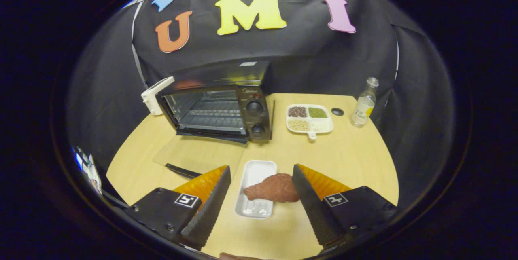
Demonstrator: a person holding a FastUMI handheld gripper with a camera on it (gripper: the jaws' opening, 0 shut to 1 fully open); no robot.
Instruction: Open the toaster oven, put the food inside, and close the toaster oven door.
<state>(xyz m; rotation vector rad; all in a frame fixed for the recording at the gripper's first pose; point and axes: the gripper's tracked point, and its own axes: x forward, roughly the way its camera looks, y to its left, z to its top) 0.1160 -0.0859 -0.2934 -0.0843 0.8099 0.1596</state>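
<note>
Fingers of the gripper (261, 177) stand wide apart and released, nothing pressed between them. Between them lies a white tray (251, 207) on the table (356, 159), and across it a reddish-brown piece of food (273, 188), likely a slab of meat. Food's long axis runs roughly crosswise to the fingers, one end near the tray's left rim, the other overhanging the right rim and reaching up against or just behind the right finger; contact cannot be told. Tray's long axis runs fore-and-aft, toward the toaster oven (220, 106).

Oven sits beyond the fingers, ahead and left. Its glass door (198, 155) is already down flat on the table, handle toward the gripper, rack exposed. So the first step looks done; grasping the food looks next.

Beyond the right finger: a divided dish (309, 120) of grains, a small dark cap (337, 111), a clear bottle (364, 104).

Food's far right end is hidden by the finger. Food's thickness is hard to judge.
</note>
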